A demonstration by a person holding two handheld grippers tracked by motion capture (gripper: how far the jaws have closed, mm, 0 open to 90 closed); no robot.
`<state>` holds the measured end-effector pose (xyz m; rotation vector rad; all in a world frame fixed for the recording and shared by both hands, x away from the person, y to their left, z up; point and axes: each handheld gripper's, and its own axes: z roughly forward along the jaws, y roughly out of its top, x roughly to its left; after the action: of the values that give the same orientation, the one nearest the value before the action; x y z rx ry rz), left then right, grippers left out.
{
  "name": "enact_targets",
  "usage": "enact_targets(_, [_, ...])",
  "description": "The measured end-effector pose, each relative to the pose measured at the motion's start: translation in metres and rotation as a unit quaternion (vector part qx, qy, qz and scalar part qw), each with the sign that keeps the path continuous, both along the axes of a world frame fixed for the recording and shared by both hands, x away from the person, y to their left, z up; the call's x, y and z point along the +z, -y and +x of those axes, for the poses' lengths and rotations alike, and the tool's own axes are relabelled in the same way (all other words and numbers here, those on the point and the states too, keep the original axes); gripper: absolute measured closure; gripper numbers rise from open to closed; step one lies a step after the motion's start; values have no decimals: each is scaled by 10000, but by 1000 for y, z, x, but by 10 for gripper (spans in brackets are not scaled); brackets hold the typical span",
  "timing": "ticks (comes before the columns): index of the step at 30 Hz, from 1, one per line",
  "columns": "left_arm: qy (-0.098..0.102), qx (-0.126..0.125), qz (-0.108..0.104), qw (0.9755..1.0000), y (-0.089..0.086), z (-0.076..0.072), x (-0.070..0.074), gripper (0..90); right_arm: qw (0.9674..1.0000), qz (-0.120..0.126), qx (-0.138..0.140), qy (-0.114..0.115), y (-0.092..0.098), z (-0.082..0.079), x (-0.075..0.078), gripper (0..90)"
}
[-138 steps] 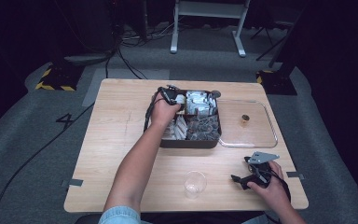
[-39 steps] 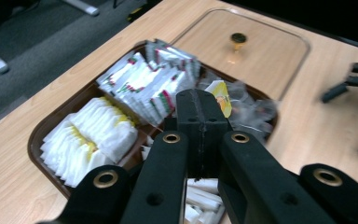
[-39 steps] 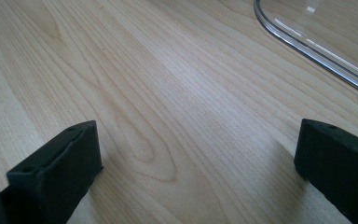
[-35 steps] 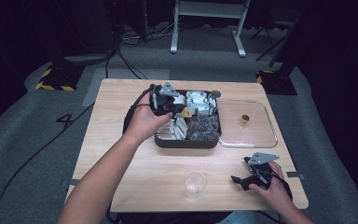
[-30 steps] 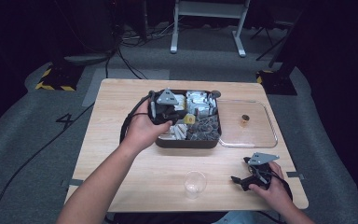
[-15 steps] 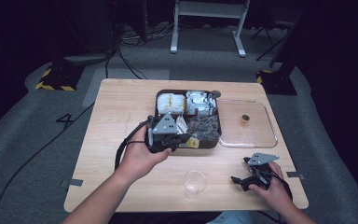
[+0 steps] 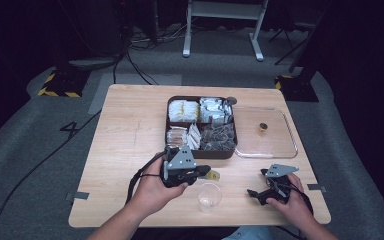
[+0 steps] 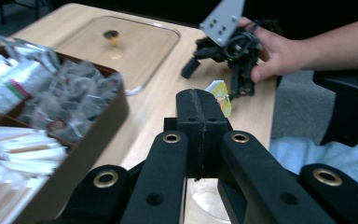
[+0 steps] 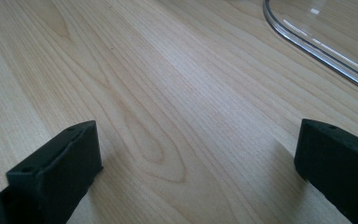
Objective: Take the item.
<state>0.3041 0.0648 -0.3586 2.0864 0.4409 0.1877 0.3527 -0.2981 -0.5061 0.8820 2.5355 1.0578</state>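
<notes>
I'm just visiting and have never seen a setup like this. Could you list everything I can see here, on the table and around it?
Table: one, light wood, centre of the room.
Compartment box: one, dark brown, mid-table, holding yellow, silver, white and dark packets.
Clear lid: one, transparent with a small brass knob, flat on the table, right of the box.
Plastic cup: one, clear, upright near the front edge.
Yellow packet: one, yellow, pinched in the left gripper, just above the cup.
Floor cables: several, black, on the grey carpet behind the table.
White frame: one, behind the table.
Left gripper: black, shut on the packet.
Right gripper: black, open, resting on the table at front right.
</notes>
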Motion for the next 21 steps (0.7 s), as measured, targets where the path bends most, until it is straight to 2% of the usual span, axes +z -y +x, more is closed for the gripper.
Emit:
enact_targets(7, [-74, -77, -99, 9999, 5, -10, -22, 900, 10000, -2, 3, 5, 0, 0, 0, 5])
enact_targets(21, [-240, -165, -209, 9994, 11, -13, -48, 900, 10000, -3, 4, 5, 0, 0, 0, 5])
